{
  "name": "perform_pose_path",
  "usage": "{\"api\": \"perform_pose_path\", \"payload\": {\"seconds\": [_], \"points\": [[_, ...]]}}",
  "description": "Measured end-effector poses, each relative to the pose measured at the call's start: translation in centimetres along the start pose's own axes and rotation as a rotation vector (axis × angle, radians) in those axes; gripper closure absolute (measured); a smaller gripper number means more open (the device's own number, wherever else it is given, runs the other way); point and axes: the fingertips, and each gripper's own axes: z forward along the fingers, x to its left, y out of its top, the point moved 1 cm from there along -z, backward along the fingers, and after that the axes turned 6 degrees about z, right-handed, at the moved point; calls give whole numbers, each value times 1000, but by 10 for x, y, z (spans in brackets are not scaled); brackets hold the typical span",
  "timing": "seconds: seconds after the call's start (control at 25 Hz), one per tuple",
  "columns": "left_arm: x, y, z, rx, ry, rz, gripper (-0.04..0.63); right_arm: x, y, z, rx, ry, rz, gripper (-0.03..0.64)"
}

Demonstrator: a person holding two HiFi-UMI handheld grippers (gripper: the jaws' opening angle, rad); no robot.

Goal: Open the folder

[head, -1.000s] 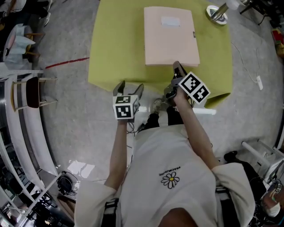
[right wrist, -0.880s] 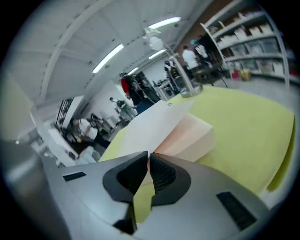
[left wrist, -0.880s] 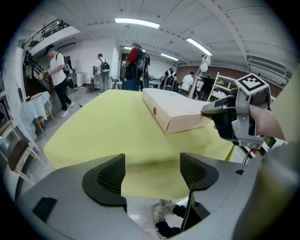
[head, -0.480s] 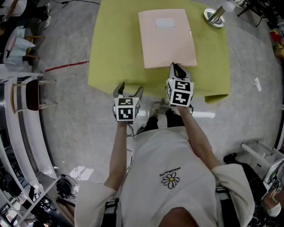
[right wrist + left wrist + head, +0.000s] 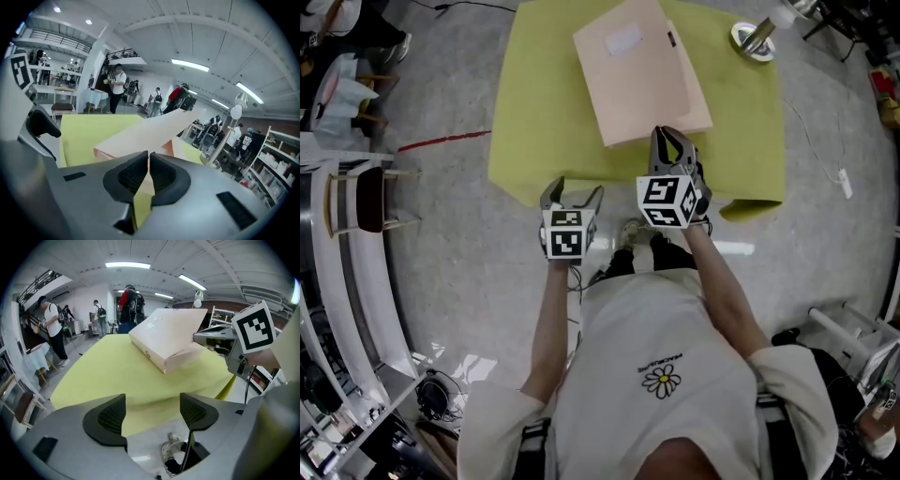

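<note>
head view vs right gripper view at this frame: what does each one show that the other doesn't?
Head view only: the white label on the folder, the person's daisy-print shirt, the red line on the floor.
Right gripper view only: the pinch itself, with the right hand-held gripper jaws shut on the cover's edge; ceiling lights; people standing behind.
Both: the folder with its cover raised, the yellow table, the left hand-held gripper.

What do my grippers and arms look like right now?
Both the left gripper and right gripper are grey, two-jawed, with black ribbed pads. Each carries a white cube printed with black square markers. The person wears a cream short-sleeved T-shirt with a daisy print; forearms are bare.
</note>
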Motion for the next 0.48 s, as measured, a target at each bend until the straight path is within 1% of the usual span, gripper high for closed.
{"api": "perform_pose_path", "payload": {"seconds": [0.12,0.24,0.48], "points": [[3,1,-4,-7,16,-6,222,1,18,-4,-45,4,-31,600],[7,-2,-8,-17,36,-29,222,10,30,-9,-88,20,-71,600],[19,-13,-21,-27,97,-73,222,43,58,-19,-185,96,-143,601]]}}
